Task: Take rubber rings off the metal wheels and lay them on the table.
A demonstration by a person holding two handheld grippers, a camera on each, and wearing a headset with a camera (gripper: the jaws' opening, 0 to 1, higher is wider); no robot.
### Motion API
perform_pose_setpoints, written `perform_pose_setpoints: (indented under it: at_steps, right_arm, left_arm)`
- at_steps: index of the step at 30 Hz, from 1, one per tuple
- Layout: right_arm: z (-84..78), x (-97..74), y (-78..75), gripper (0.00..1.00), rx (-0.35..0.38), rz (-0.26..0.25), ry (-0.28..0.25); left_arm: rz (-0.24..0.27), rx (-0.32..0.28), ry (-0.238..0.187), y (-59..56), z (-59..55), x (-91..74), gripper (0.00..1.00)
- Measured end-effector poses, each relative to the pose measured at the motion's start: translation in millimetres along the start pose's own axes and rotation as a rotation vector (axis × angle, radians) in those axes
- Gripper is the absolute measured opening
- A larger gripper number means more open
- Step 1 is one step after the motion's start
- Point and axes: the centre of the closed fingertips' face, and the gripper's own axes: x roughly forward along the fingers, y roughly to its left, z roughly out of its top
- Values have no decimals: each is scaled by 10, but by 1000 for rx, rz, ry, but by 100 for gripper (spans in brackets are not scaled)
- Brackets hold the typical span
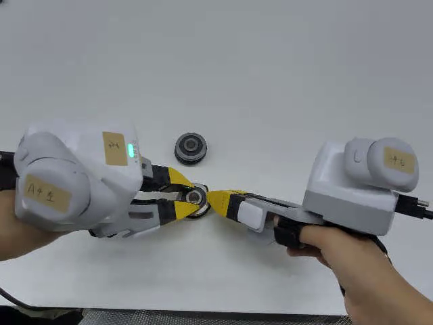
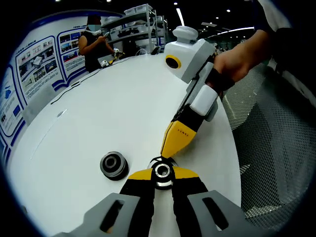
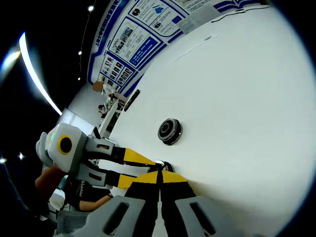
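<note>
Left gripper [image 2: 162, 174] clamped across a small metal wheel [image 2: 162, 171], low centre of the left gripper view, one yellow pad on either side and the shiny hub showing between them. Right gripper [image 3: 159, 177] has its jaws closed together, tips touching that wheel's rim. Cannot tell whether they have nipped a lip of rubber, since the pads hide most of the tyre. In the head view the two grippers meet tip to tip at lower centre, with the wheel held low over the white table [image 1: 270, 81]. Second wheel [image 1: 191, 147] lies flat on the table just above them, apart from both tools, its dark rubber ring [image 1: 178, 150] seated around the metal. Handling, as judged: the wheel is stiff, dense for its size and smooth on the metal, so it is best pinched across the flat faces, as the left gripper has it. The ring is soft and stretchy, likely snug in a groove, and will cling, then snap free. Take it at the outer edge with fine tips, peel one side over the flange and roll it off rather than pulling straight. Once off, the ring is light and limp and may spring away.
</note>
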Motion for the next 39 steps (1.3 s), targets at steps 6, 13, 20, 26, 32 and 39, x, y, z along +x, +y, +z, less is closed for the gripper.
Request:
perform_pose_setpoints:
  at_steps: [6,13,20,26,32,39]
  right_arm:
    - [-6,25,-13,1,-19,-29,6]
    - [-7,34,-6,1,-55,-38,18]
    - [-17,52,15,1,-104,-27,42]
    - [-19,52,19,1,-123,-28,56]
    - [-27,48,43,1,-130,-34,57]
    - [-22,38,39,1,-122,-61,34]
  left_arm:
    - [3,-3,-7,2,0,-2,12]
    - [6,-6,-13,7,0,-4,12]
    - [7,-7,-17,18,-13,-8,12]
    - [6,-3,-18,36,-38,-11,12]
    - [9,-5,-22,44,-49,-11,12]
    - [24,-30,-38,51,-60,-12,12]
